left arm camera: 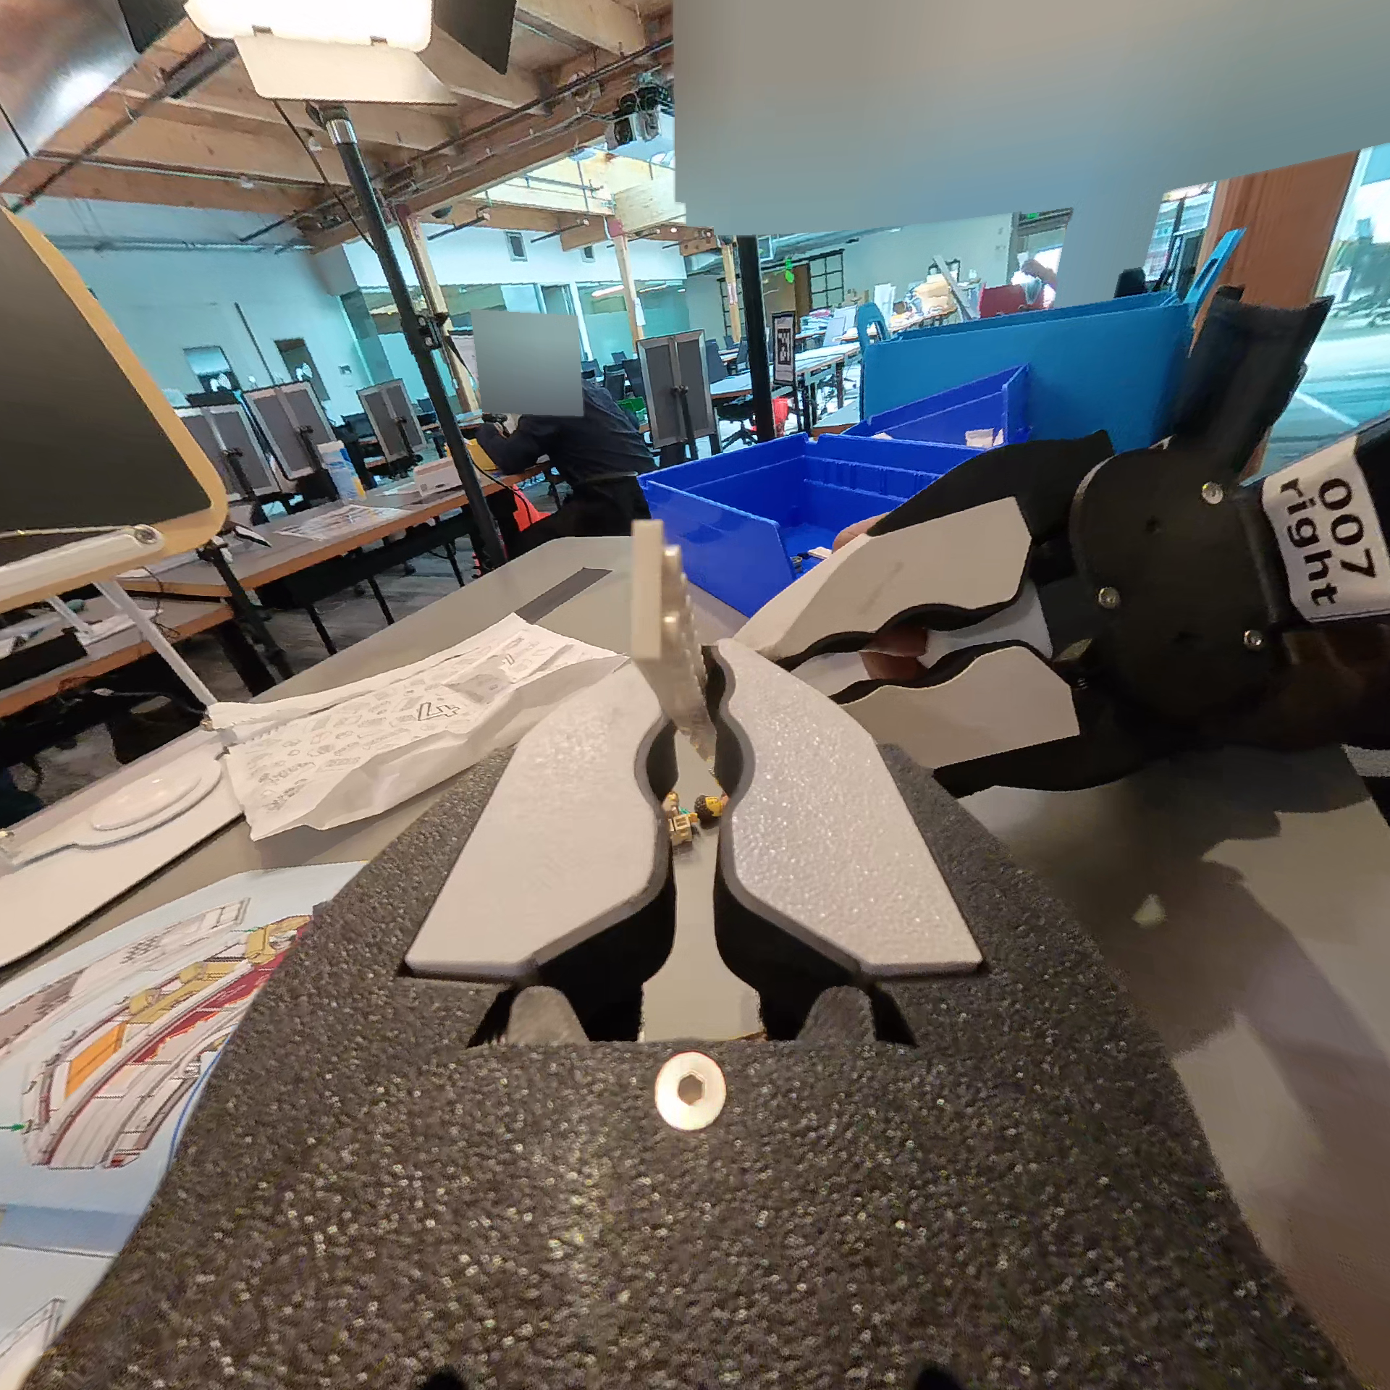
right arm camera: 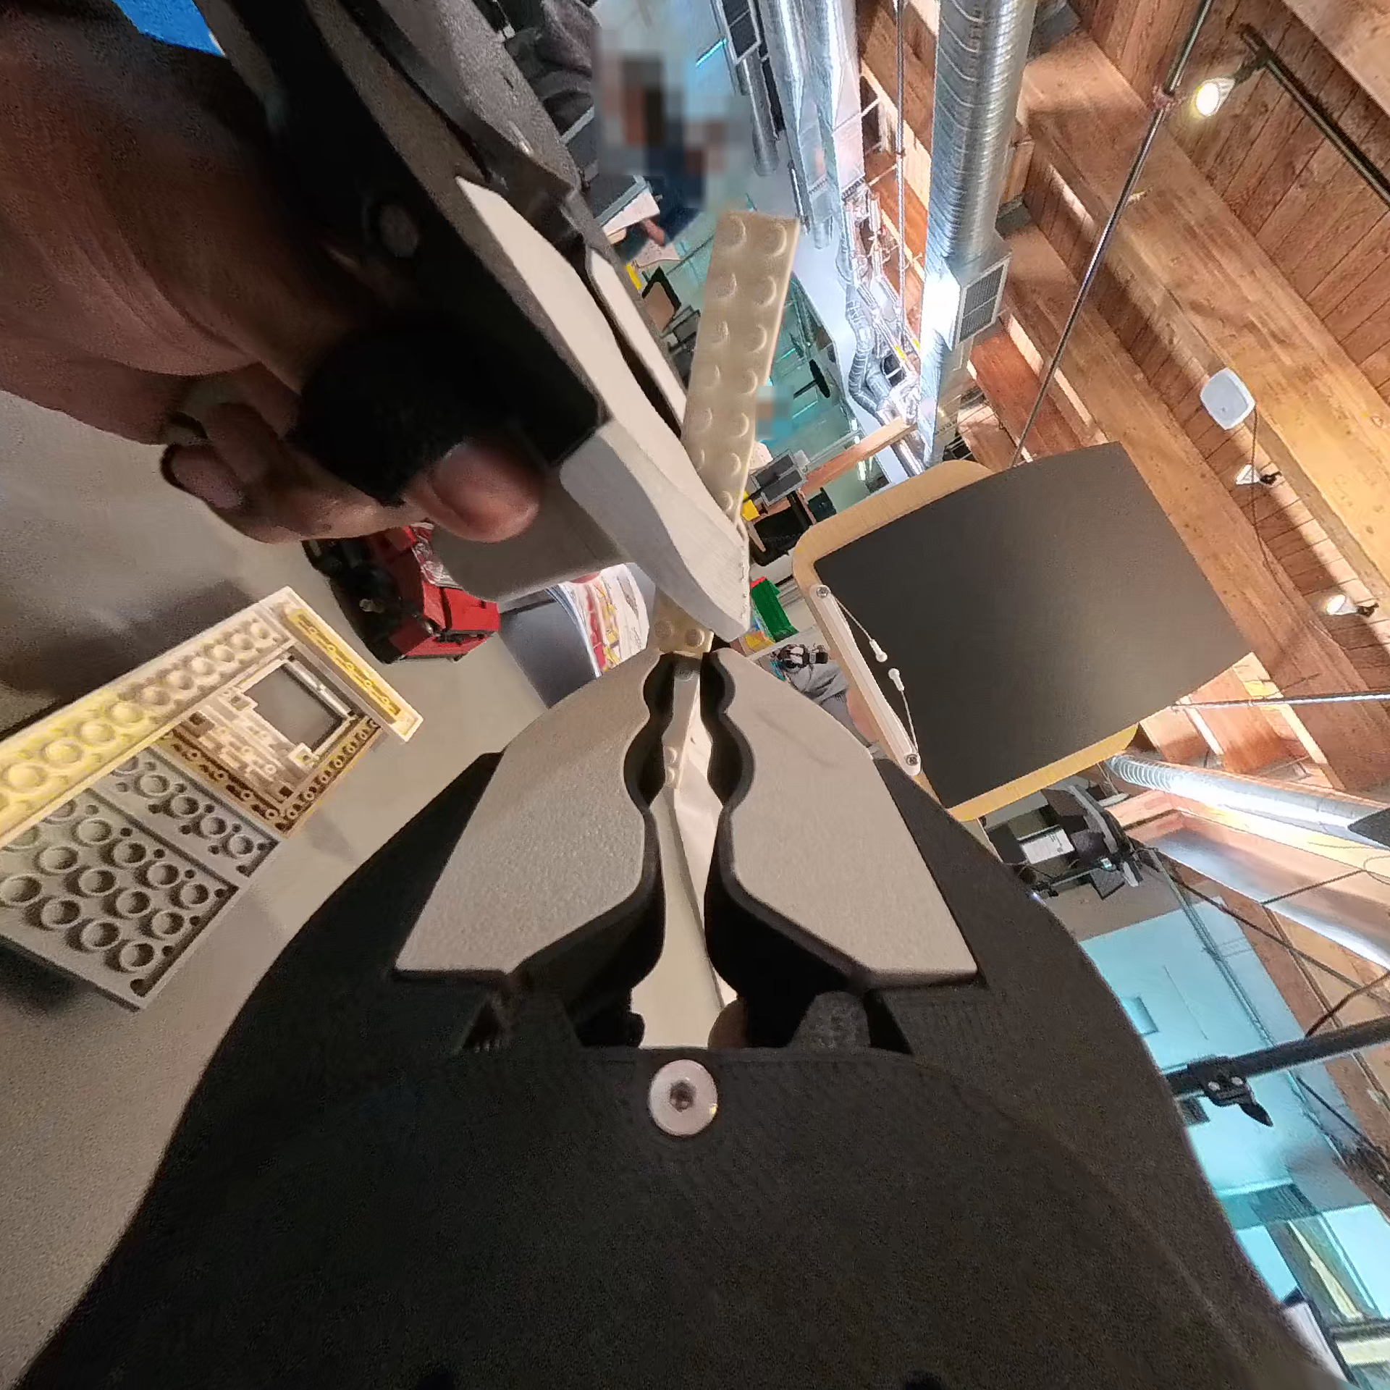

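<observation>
We grip a long white studded plate in the left claw, pads pressed on its lower end, plate rising past the tips. Our right claw clamps a second white plate edge-on, tips meeting the left claw. Blue bins sit beyond; a booklet lies left

blue bins, printed paper bag, instruction booklet, red brick model on the grey table.
</observation>
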Tool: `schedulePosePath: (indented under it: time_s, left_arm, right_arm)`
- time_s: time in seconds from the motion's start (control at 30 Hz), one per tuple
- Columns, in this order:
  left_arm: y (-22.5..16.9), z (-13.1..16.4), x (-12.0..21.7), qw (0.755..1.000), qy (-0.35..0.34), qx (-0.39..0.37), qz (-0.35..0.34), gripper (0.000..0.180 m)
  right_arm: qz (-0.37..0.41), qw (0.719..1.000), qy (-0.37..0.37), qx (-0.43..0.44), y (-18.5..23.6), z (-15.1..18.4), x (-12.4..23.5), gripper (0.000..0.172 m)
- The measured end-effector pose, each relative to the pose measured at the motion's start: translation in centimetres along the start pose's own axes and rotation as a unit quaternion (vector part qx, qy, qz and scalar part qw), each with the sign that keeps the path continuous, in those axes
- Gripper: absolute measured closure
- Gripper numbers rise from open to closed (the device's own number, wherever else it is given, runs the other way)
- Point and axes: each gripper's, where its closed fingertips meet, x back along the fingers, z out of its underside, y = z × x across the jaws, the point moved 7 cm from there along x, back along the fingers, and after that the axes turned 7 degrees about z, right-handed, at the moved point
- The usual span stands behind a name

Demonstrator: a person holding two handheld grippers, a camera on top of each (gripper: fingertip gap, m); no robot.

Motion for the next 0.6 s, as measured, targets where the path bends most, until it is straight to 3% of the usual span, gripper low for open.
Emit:
schedulePosePath:
  time_s: [0.33, 0.43, 0.6]
  left_arm:
    - [-0.1, 0.0, 0.0, 1.000, 0.009, -0.016, 0.005, 0.175]
    - [2.3, -0.4, 1.3, 0.998, -0.008, 0.005, -0.060, 0.176]
    - [3.7, -0.6, 2.2, 0.996, -0.029, 0.044, -0.066, 0.176]
  right_arm:
    - [-0.012, 1.000, -0.015, 0.002, -0.1, 0.2, 0.3, 0.165]
    - [-0.003, 0.999, -0.036, 0.004, -0.4, 0.0, 0.7, 0.165]
    - [0.007, 0.999, -0.039, -0.001, -0.8, 0.2, 0.7, 0.165]
